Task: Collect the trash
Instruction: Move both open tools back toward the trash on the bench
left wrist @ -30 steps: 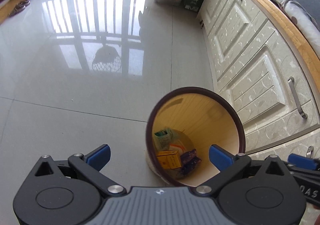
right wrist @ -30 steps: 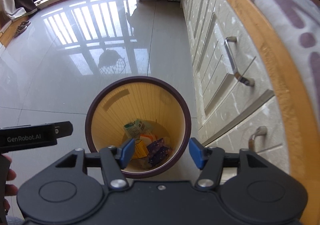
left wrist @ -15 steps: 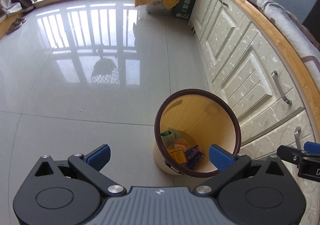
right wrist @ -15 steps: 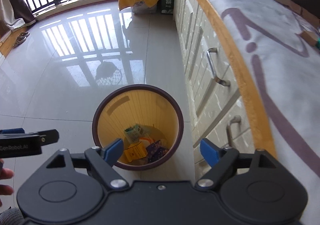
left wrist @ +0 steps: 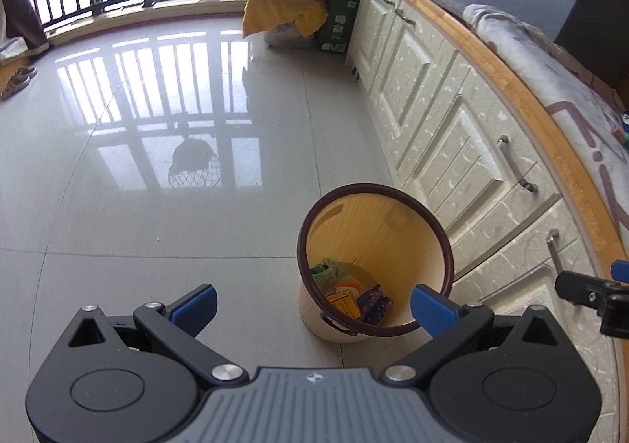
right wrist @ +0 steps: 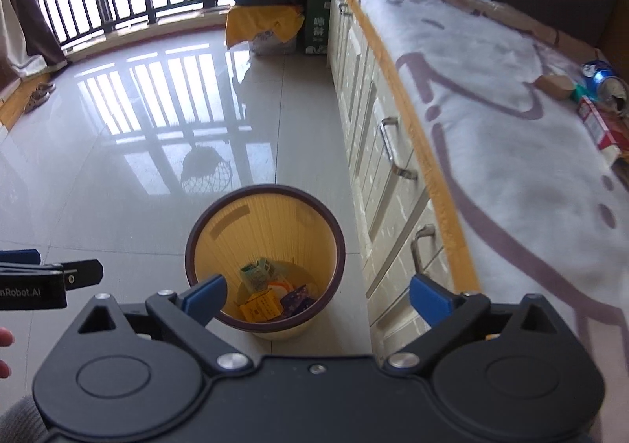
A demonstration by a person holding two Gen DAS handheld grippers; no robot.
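The right tool (right wrist: 316, 295) is empty: its blue-padded jaws are opening toward full spread with nothing between them. It hangs above the round cream plastic waste bin with a dark brown rim (right wrist: 265, 191), angled down at the bin mouth. The left tool (left wrist: 312, 303) is likewise released, jaws wide apart and holding nothing, positioned over the same bin from the other side.

Bin contents: a crumpled green-and-white wrapper (right wrist: 257, 272), a flat yellow carton (right wrist: 259, 307) and a dark purple patterned packet (right wrist: 297, 297) lie at the bottom. Judged from this, several pieces of trash are already collected.

The bin stands on the glossy grey tiled floor (right wrist: 118, 152), just beside the row of cream cabinet doors with metal handles (right wrist: 389, 175).

Remaining work: on the tabletop, which is covered by a white cloth with brown line pattern (right wrist: 491, 120), more items lie at the far right edge, well apart from the bin: a blue drinks can on its side (right wrist: 601, 75), a small tan cardboard box (right wrist: 556, 85) and a red-and-white carton (right wrist: 599, 126). Other pieces near them are cut off by the frame edge and cannot be identified.

Status: task partly complete. Both tools are free for the next pick-up from the tabletop.
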